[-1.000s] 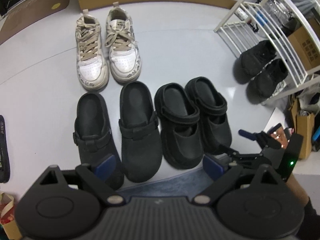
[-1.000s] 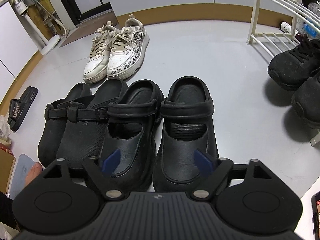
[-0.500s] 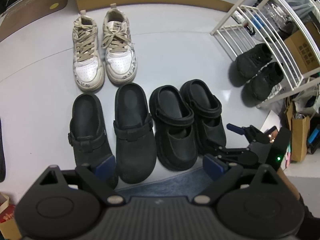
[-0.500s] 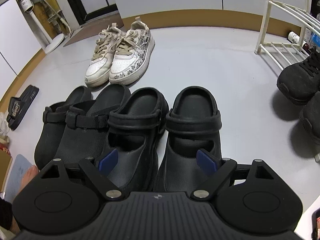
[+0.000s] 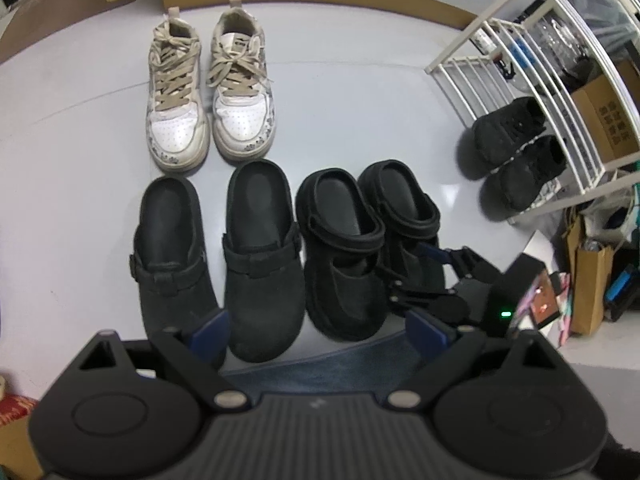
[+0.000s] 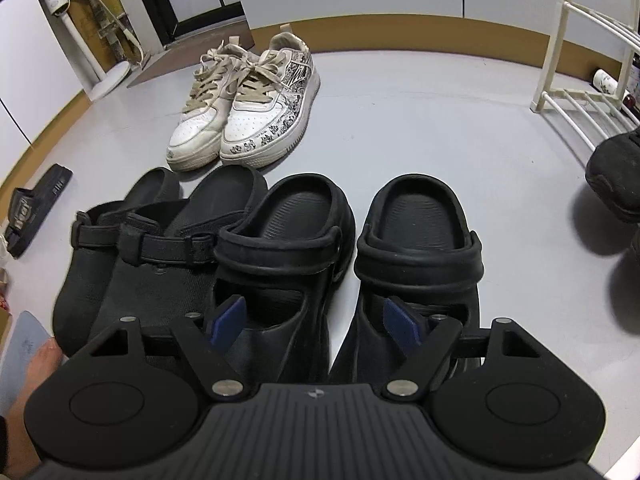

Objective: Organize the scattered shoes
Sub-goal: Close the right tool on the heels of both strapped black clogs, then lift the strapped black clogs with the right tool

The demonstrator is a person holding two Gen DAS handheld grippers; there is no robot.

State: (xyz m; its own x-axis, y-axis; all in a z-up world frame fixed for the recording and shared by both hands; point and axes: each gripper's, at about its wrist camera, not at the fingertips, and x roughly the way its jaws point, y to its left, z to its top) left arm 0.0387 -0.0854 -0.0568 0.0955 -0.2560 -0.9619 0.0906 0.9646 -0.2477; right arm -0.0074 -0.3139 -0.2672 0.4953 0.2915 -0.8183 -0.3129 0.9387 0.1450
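Observation:
Two black rubber clogs stand side by side on the grey floor, toes toward me. My right gripper hovers low over their toe ends, one blue pad over each clog's opening and their inner sides between the pads. Its jaws are closing, and the pads press on nothing that I can see. The left wrist view shows the right gripper over the right-hand rubber clog. Two black suede clogs and a pair of white sneakers stand in rows. My left gripper hangs open above the floor, holding nothing.
A white wire rack stands at the right with a pair of black sneakers at its foot. A black slide sandal lies far left. A cardboard box leans at the back left; a paper bag is at right.
My right gripper has come forward and down toward the black rubber clogs, and its pads stand closer together. The left gripper has hardly shifted.

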